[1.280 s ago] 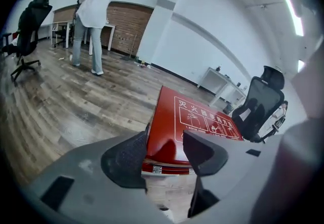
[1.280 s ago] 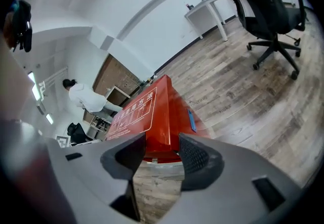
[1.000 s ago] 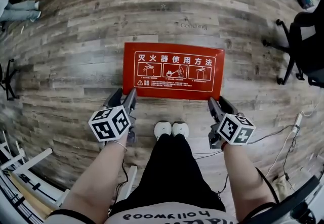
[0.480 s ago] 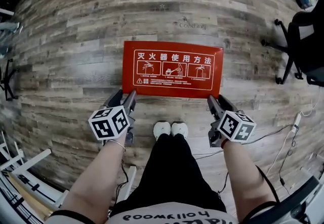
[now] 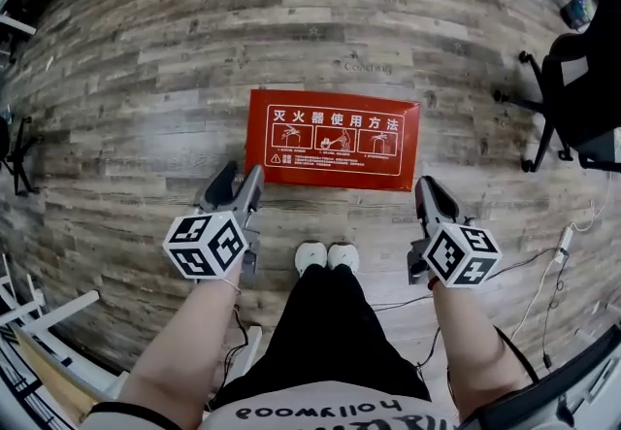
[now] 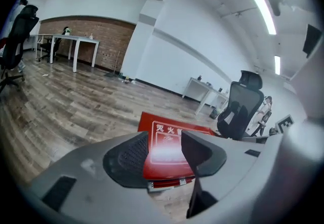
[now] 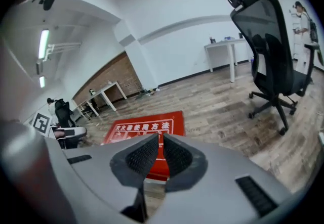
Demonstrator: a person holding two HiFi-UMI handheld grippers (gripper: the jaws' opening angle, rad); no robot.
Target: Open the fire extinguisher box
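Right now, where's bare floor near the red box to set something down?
Free: the wide floor beyond the red box, and the stretch left of it. Crowded: office chair to its right, cables at lower right, shoes on its near side.

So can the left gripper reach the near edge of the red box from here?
Probably yes. The left gripper hovers close by the near left corner of the red box, with nothing in the way. Its fingers, which have just been closing slightly, stand apart with nothing between them.
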